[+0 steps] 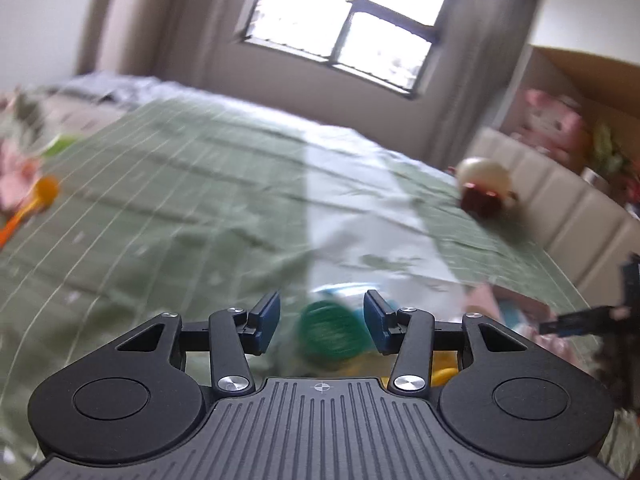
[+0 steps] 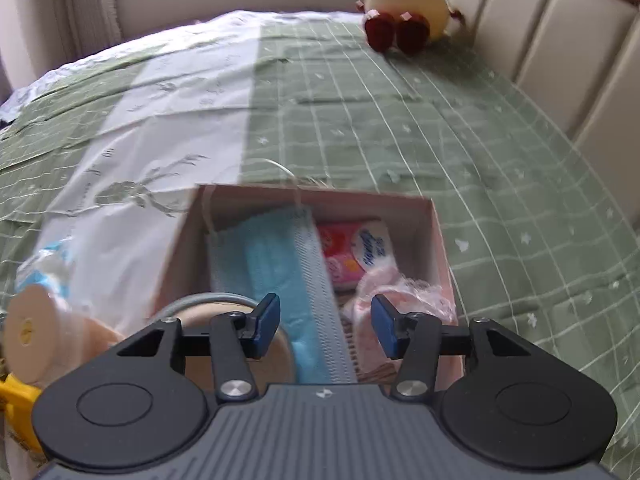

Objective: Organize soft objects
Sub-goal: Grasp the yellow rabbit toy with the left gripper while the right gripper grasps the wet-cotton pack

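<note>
Bedspread (image 2: 440,128) — green with a pale grid and a wide white stripe — is filling both views. The right gripper (image 2: 325,326) is hanging over an open pink box (image 2: 438,236) that is sitting on the bed, its blue fingers spread apart with nothing between them. Inside the box a blue face mask (image 2: 280,264) is lying along the left half, a red and white tissue pack (image 2: 356,250) is resting against the far right corner, and a pale pink crinkly bundle (image 2: 400,300) is sitting in the near right part. Just left of the box a beige roll (image 2: 36,336) is lying on the white stripe, with a yellow object (image 2: 18,394) beside it.

The left gripper (image 1: 320,322) is also standing open and holding nothing; a blurred green round thing (image 1: 332,334) is showing on the bed beyond its fingers — too smeared to identify. A cream and red plush toy (image 1: 482,186) is resting near the padded headboard (image 1: 560,204). An orange spoon (image 1: 30,208) is lying at the far left edge of the bed.
</note>
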Available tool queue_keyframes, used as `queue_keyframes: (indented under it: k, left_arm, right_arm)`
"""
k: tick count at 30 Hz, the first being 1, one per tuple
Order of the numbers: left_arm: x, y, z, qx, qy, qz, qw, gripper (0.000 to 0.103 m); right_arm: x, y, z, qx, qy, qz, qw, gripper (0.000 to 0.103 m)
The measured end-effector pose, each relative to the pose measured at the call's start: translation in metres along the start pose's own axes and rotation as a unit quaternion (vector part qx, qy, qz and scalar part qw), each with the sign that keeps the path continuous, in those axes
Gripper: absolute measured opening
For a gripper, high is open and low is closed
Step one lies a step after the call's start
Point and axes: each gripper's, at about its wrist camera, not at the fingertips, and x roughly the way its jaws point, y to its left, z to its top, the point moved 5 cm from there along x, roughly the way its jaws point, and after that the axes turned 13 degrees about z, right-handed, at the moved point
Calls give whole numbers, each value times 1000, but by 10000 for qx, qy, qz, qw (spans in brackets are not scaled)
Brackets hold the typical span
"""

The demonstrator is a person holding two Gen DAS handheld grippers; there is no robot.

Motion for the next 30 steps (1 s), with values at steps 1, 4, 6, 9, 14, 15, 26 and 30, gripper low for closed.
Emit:
queue_keyframes:
  k: [1,4,6,9,14,15,26,30]
  left_arm:
    - [1,7,-1,-63,16,-2,10000,51]
    - [4,17,-6,-118,10,-51,9999,51]
    - [5,16,-9,-18,-15,-197,9998,51]
    - [-2,1,-15,310,-126,-684,9971,51]
    - [-16,-35,-43,1306,-250,-1293,9826,51]
    - [-15,-41,-49,1445,-270,-1283,9808,51]
    - [35,-62,-76,1801,26,-1410,9735,51]
    - [53,-67,-85,1697,232,-1512,9736,51]
  right_arm:
    - [-6,8,4,-64,-54,56,9999,50]
    - [-29,36,16,-241,-274,368,9987,51]
    - [-42,56,27,-314,-397,581,9970,53]
    - [-56,90,36,-536,-502,951,9928,55]
    - [-68,144,28,-1139,-517,1451,9815,55]
    - [-68,151,25,-1209,-487,1482,9803,55]
    - [-63,214,8,-2099,-133,1731,9622,55]
    - [-23,226,22,-1881,493,1691,9662,55]
